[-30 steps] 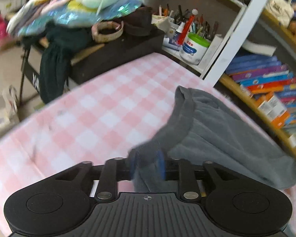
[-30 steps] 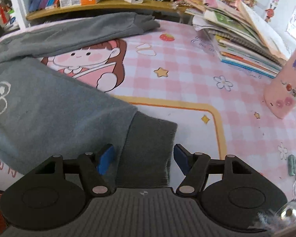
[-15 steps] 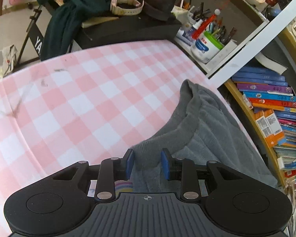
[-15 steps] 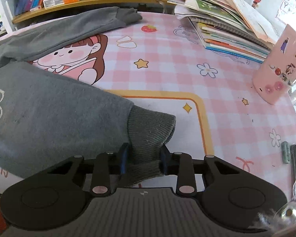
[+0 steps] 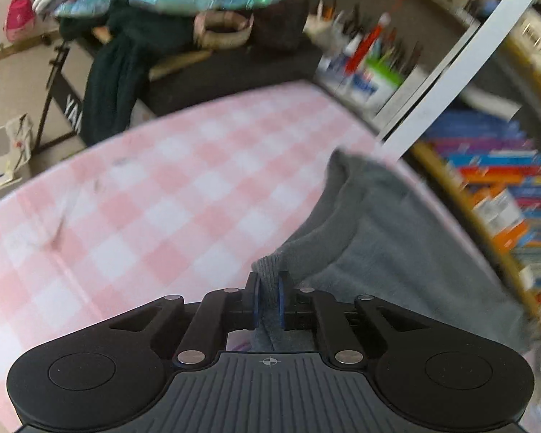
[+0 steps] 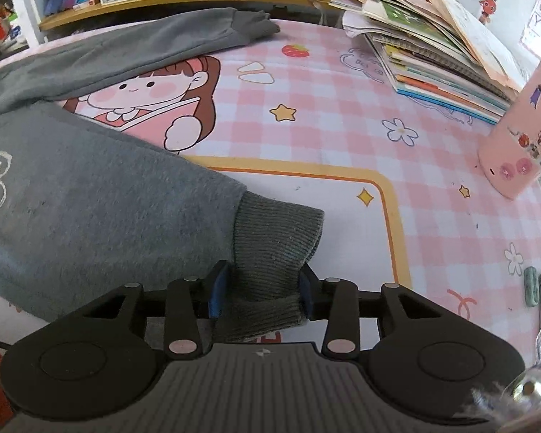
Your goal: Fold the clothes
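Left wrist view, from the left edge: a pale floor, then a black stand [image 5: 59, 83] draped with a dark green cloth [image 5: 111, 83] and heaped with blurred light-coloured bundles. Below it spreads the pink-and-white checked tablecloth [image 5: 155, 209]. Low in the middle, the left gripper [image 5: 268, 297] has its blue-padded fingers [image 5: 255, 301] pressed close on a ribbed edge of the grey fleece sweatshirt [image 5: 396, 252], pinching a thin fold of it. The garment runs up and to the right from that pinch, its rim curling above the cloth. Farther right stand a white tub with a green lid [image 5: 375, 83], pens behind it, a white shelf post [image 5: 461, 57] and a row of coloured books [image 5: 501, 187], all smeared by blur.

Right wrist view, from the left: the same grey sweatshirt's body [image 6: 90, 195] lies flat on the table with a white looped print near the left edge, and one long sleeve [image 6: 144, 47] stretches along the far side below a wooden bookshelf [image 6: 184, 0]. A cartoon girl print [image 6: 162, 97] on the table mat shows between sleeve and body. At lower centre the right gripper [image 6: 261, 290] squeezes the darker ribbed cuff [image 6: 277, 238] of the near sleeve; the fingers sit fairly wide apart, with bunched knit filling the gap. Right of that come an orange-bordered panel, a tilted stack of picture books [image 6: 440, 54] and a pink stickered cup [image 6: 519, 140].
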The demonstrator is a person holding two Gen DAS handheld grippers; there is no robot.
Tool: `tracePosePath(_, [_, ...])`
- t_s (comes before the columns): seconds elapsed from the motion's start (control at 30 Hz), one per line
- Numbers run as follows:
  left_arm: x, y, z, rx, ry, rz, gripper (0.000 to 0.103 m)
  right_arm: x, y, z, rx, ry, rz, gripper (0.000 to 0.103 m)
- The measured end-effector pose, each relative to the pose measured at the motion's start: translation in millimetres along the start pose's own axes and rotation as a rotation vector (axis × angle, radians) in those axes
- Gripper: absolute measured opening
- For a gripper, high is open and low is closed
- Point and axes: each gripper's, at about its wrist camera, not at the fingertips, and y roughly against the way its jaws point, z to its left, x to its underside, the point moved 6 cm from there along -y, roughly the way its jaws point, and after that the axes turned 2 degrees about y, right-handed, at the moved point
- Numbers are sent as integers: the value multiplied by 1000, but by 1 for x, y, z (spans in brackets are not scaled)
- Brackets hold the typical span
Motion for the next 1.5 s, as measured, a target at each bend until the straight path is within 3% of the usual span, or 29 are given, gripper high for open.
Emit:
tracePosePath(0.3, [9,3,3,7,-45,15,21,-1,-1,-9,59,2,-15,37])
tracePosePath(0.47, [9,4,3,13,-53,7,14,0,-1,-10,66,-3,-22,39])
tracePosePath(0.63, [7,5,1,-3,-90,5,14,0,0,-9,68,-5,-26,40])
tracePosePath(0.8, [5,10,-2,-24,-113,1,25,0,5,-9,59,-15,-36,45])
tracePosePath(0.93, [-4,28,-10,-46,-188,-66,33,-6,14,-12,52,-20,-63,45])
tracePosePath(1.17, [-6,41,-46,25,-315,-100,34,-25,30,-9,22,-35,-123,46])
tracePosePath(1.3, [1,39,-69,80,-377,-86,50,-30,34,-1,4,-8,-141,47])
tracePosePath(1.5, [19,30,-93,126,-456,-37,59,-33,36,14,-27,29,-167,49])
